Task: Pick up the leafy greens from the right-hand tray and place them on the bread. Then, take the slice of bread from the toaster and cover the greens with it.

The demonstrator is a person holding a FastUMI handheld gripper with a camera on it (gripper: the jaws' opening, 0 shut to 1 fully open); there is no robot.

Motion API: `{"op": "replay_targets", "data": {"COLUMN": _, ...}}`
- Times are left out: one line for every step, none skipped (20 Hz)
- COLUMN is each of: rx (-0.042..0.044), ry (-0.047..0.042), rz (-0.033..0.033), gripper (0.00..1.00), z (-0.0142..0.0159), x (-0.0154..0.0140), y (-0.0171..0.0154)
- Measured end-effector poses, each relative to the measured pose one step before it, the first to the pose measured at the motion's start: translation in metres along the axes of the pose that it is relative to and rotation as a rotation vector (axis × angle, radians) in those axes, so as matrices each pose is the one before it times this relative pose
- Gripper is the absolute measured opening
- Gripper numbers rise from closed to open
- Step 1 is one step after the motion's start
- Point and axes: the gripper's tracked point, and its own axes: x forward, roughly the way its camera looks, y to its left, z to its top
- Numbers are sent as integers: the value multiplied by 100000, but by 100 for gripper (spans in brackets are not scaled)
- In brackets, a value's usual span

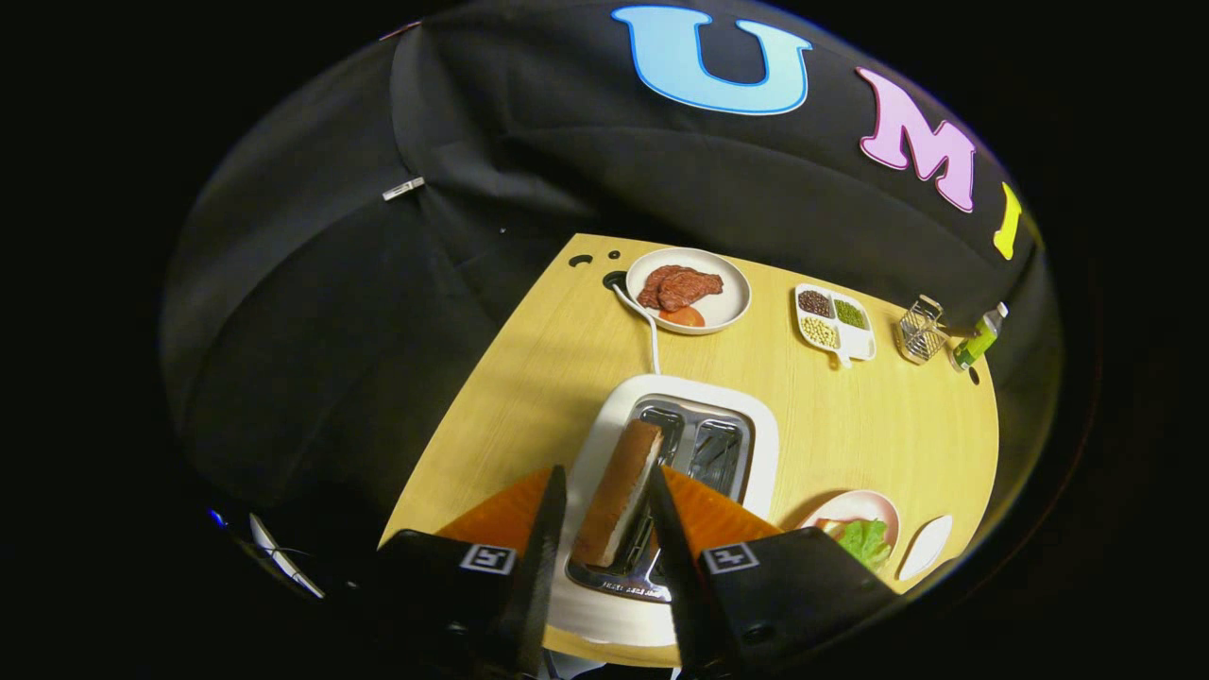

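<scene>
Lower centre of the frame: we hold the gripper (606, 515) above the white toaster (756, 444), its fingers spread wide on either side of the bread slice (619, 491) standing in the left slot, gripping nothing. We judge a level, centred squeeze on the crust best. At lower right, the greens (864, 540) lie on a plate (878, 505); a cord (647, 331) trails upward.

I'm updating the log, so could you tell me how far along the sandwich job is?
Done: the leafy greens lie on the bread's plate. In hand: the open gripper straddles the bread slice standing in the toaster, not yet clamped. Left: lift it and cover the greens.
</scene>
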Motion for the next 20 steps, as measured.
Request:
{"op": "replay_targets", "data": {"rx": 2875, "ry": 528, "rz": -1381, "gripper": 46, "z": -185, "x": 90, "y": -271}}
{"op": "replay_targets", "data": {"rx": 3329, "ry": -672, "rz": -1586, "gripper": 35, "z": 177, "x": -72, "y": -250}}
{"op": "replay_targets", "data": {"rx": 2138, "ry": -326, "rz": -1649, "gripper": 23, "z": -22, "x": -107, "y": -495}}
{"op": "replay_targets", "data": {"rx": 1058, "ry": -112, "rz": 578, "gripper": 19, "z": 30, "x": 58, "y": 48}}
{"op": "replay_targets", "data": {"rx": -665, "ry": -463, "rz": 111, "gripper": 16, "z": -6, "x": -175, "y": -99}}
{"op": "replay_targets", "data": {"rx": -1186, "ry": -598, "rz": -328, "gripper": 16, "z": 162, "x": -153, "y": -181}}
{"op": "replay_targets", "data": {"rx": -1054, "ry": -767, "rz": 960, "gripper": 14, "z": -62, "x": -277, "y": 90}}
{"op": "replay_targets", "data": {"rx": -698, "ry": -811, "rz": 775, "gripper": 14, "z": 66, "x": -367, "y": 92}}
{"op": "replay_targets", "data": {"rx": -160, "ry": -922, "rz": 1034, "gripper": 14, "z": 101, "x": -482, "y": 106}}
{"op": "replay_targets", "data": {"rx": -130, "ry": -946, "rz": 1157, "gripper": 14, "z": 216, "x": -395, "y": 69}}
{"op": "replay_targets", "data": {"rx": -70, "ry": -1175, "rz": 871, "gripper": 14, "z": 399, "x": -407, "y": -17}}
{"op": "replay_targets", "data": {"rx": 329, "ry": -616, "rz": 1048, "gripper": 14, "z": 182, "x": -553, "y": -110}}
{"op": "replay_targets", "data": {"rx": 1147, "ry": -591, "rz": 1700, "gripper": 14, "z": 394, "x": -650, "y": 6}}
{"op": "replay_targets", "data": {"rx": 1897, "ry": -928, "rz": 1678, "gripper": 14, "z": 515, "x": -652, "y": -103}}
{"op": "replay_targets", "data": {"rx": 1879, "ry": -655, "rz": 1450, "gripper": 14, "z": 380, "x": -607, "y": 26}}
{"op": "replay_targets", "data": {"rx": 2761, "ry": -1021, "rz": 1491, "gripper": 14, "z": 571, "x": -897, "y": -116}}
{"op": "replay_targets", "data": {"rx": 2249, "ry": -1057, "rz": 1620, "gripper": 14, "z": 608, "x": -839, "y": -114}}
{"op": "replay_targets", "data": {"rx": 1014, "ry": -556, "rz": 1925, "gripper": 14, "z": 546, "x": -873, "y": -22}}
{"op": "replay_targets", "data": {"rx": 739, "ry": -449, "rz": 1758, "gripper": 14, "z": 321, "x": -705, "y": -71}}
{"op": "replay_targets", "data": {"rx": 1088, "ry": -719, "rz": 1313, "gripper": 14, "z": 438, "x": -747, "y": -176}}
